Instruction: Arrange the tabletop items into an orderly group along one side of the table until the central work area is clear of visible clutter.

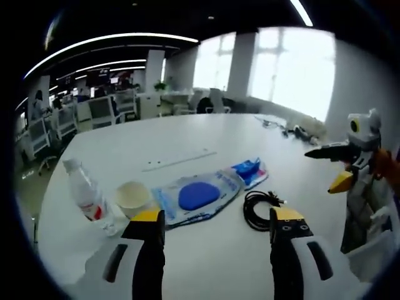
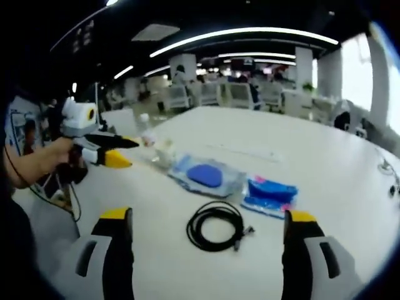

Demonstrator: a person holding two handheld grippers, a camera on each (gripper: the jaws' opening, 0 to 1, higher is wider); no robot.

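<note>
On the white worktop (image 2: 325, 162), a coiled black cable (image 2: 215, 226) lies just ahead of the right gripper (image 2: 209, 232). Its jaws are spread wide, empty. The left gripper (image 1: 217, 228) is also wide open and empty, near a paper cup (image 1: 132, 197).

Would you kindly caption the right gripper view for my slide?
Open right tool above a coiled black cable on the white table, beside a clear packet holding a blue pad.
</note>
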